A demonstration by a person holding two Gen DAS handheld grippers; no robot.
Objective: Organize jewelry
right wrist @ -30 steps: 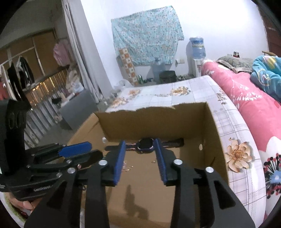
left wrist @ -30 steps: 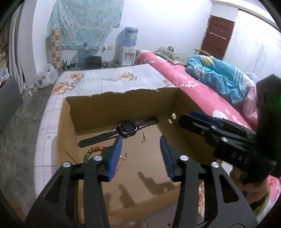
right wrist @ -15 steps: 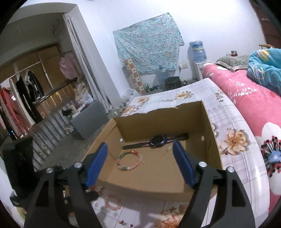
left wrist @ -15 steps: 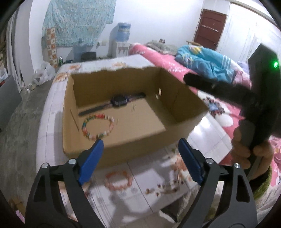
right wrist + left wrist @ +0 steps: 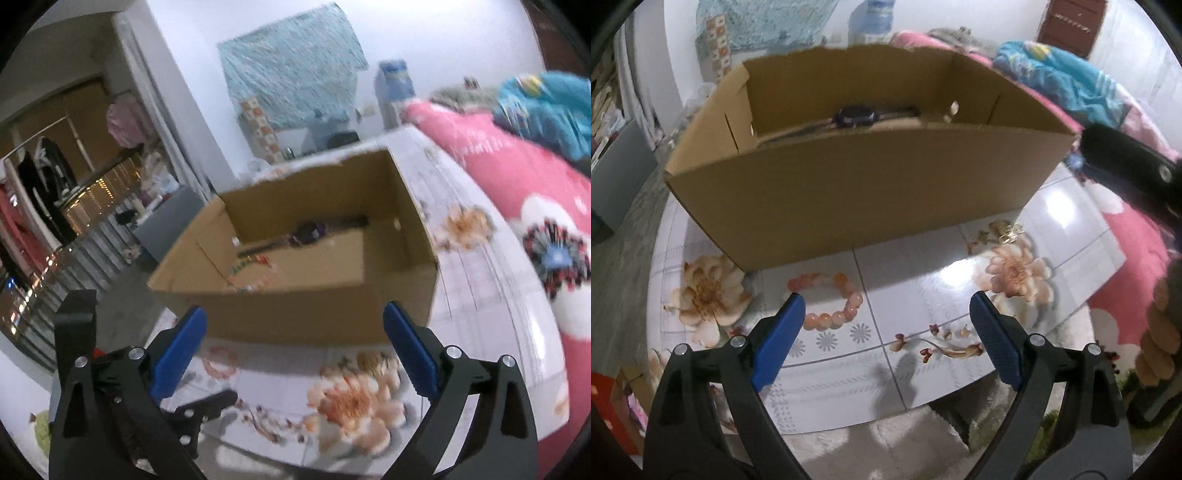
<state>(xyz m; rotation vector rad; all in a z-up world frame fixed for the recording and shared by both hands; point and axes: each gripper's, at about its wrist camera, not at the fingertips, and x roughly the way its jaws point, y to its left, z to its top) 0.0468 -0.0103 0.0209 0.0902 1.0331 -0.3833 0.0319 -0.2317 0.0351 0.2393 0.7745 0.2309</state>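
An open cardboard box (image 5: 857,195) stands on the flower-patterned table (image 5: 916,269). A dark watch (image 5: 857,114) lies in it at the back, and a multicoloured bead bracelet (image 5: 245,271) lies nearer its left wall. In front of the box a pink bead bracelet (image 5: 831,299) rests on the table, with small gold pieces (image 5: 1010,230) to the right. My left gripper (image 5: 886,306) hovers just behind the pink bracelet, jaws opening, nothing between them. My right gripper (image 5: 294,316) faces the box's near wall, jaws also opening and empty.
Tiny loose pieces (image 5: 945,332) lie on the table near its front edge. A pink bed (image 5: 517,177) with a blue blanket (image 5: 1067,81) runs along the right. On the left are a clothes rail (image 5: 44,177) and a grey bin (image 5: 166,218).
Both grippers have pulled back out of the box and sunk toward the table in front of it. Their jaws have spread from narrow to wide. The pink bracelet has come into view.
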